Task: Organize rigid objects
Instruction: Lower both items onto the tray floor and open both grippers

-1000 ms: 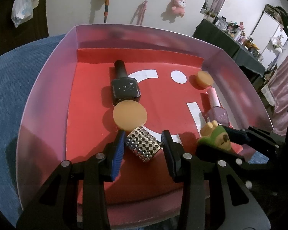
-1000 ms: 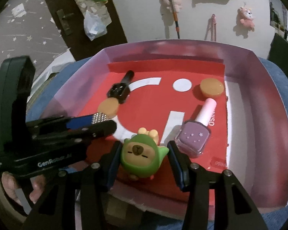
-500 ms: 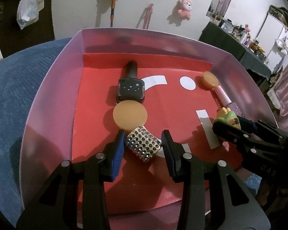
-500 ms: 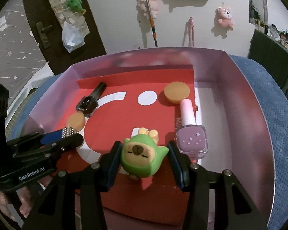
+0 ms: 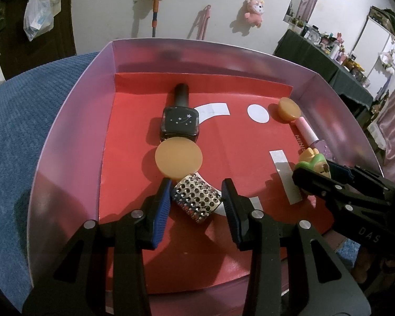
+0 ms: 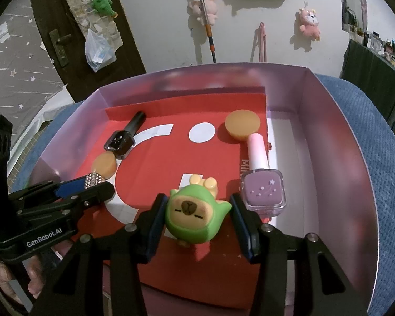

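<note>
A studded silver block [image 5: 196,197] sits between the fingers of my left gripper [image 5: 196,200], low over the red floor of a pink-walled box [image 5: 65,121]. The left pad touches it; a small gap shows on the right. My right gripper [image 6: 196,210] is shut on a green capybara figurine [image 6: 194,212], which has tilted; it also shows in the left wrist view [image 5: 314,163]. In the box lie a black nail polish bottle [image 5: 180,119], two orange discs [image 5: 178,158] [image 5: 289,108] and a purple nail polish bottle [image 6: 262,181].
The box rests on a blue textured surface [image 5: 18,121]. Its walls rise on all sides around the grippers. Behind it is a white wall with hanging plush toys [image 5: 254,10], and a dark door [image 6: 73,26] at the left.
Both grippers have moved deeper into the box with their objects. The capybara figurine has tilted back and sits looser between the right fingers. The studded block stays between the left fingers.
</note>
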The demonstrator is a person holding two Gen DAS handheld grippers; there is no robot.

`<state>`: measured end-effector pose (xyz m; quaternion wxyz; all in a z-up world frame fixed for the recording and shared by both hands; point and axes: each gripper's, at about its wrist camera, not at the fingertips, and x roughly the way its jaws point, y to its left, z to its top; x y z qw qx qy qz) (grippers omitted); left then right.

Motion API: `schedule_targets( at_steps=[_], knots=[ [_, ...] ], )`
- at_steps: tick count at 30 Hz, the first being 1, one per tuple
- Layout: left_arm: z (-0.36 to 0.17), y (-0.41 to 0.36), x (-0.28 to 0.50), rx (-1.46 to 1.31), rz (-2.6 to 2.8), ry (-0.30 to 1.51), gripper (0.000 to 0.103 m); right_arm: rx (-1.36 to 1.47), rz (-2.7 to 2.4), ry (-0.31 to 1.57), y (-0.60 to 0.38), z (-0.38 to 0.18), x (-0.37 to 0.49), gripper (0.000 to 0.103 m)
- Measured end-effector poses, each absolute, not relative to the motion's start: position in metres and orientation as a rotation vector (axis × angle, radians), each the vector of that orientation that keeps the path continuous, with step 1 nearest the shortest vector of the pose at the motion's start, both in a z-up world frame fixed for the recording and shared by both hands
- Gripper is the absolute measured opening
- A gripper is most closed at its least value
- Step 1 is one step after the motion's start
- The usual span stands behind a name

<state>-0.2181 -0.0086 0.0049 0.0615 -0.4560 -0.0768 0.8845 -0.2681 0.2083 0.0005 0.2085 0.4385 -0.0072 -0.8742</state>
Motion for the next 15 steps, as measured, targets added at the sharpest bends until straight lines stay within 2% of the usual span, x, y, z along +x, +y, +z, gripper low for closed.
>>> schedule_targets(
  at_steps=[8, 10, 12, 15],
  knots=[
    [0.0056, -0.0072, -0.2190, -1.383, 2.672, -0.242, 0.037, 1.225, -2.431, -0.009, 0.2071, -0.0001, -0.2665, 0.052],
    [0.0059, -0.0070, -0.2188, -1.381, 2.670, -0.246, 0.040, 1.220, -2.432, -0.016, 0.2080, 0.0002, -0.2659, 0.052],
    [0.0065, -0.0070, -0.2181, -1.378, 2.675, -0.249, 0.049, 1.214, -2.437, -0.015, 0.2083, 0.0010, -0.2653, 0.052],
    [0.0068, -0.0060, -0.2160, -1.379, 2.686, -0.244, 0.050, 1.210, -2.438, -0.016, 0.2093, 0.0020, -0.2642, 0.053]
  ],
)
